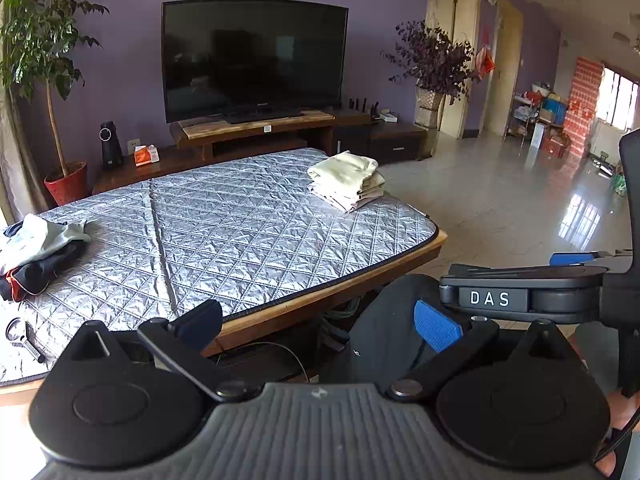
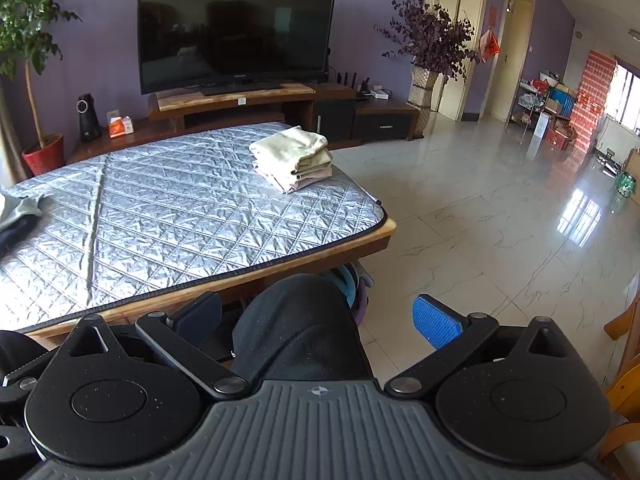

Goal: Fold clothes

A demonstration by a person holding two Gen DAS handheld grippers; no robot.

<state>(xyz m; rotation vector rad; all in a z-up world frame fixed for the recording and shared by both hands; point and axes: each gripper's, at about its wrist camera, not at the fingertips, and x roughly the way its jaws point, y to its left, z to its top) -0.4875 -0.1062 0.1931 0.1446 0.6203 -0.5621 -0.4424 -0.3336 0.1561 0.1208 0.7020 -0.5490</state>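
Two black hand-held grippers hang low in front of a wooden surface [image 1: 434, 245] covered by a quilted silver pad [image 1: 248, 224] in a purple-walled living room. The left hand-held gripper [image 1: 318, 326] has its blue-padded fingers [image 1: 436, 326] spread wide apart with nothing between them, poised over the person's dark-trousered knee [image 1: 384, 328] just short of the surface's near edge. The right hand-held gripper [image 2: 318, 320] is likewise spread and empty, held above the same knee and beside the surface's right corner; its body, marked "DAS", shows at the right of the left wrist view. A neat stack of folded cream and pale pink clothes [image 2: 292, 158] sits on the far right part of the pad, near its edge. At the left end of the pad lies a loose heap of unfolded garments in light grey, dark navy and orange [image 1: 34, 252], well apart from the stack, with a small metal-banded wristwatch [image 1: 22, 336] lying near it toward the front edge. Behind the surface stand a large dark flat-screen television [image 1: 254, 56] on a low wooden media cabinet [image 1: 256, 134], a leafy green tree in a red pot [image 1: 66, 184] at left, and a dark purple-leaved plant [image 1: 434, 60] in a woven basket at right. Glossy pale marble-patterned floor tiles [image 2: 480, 220] stretch away to the right.
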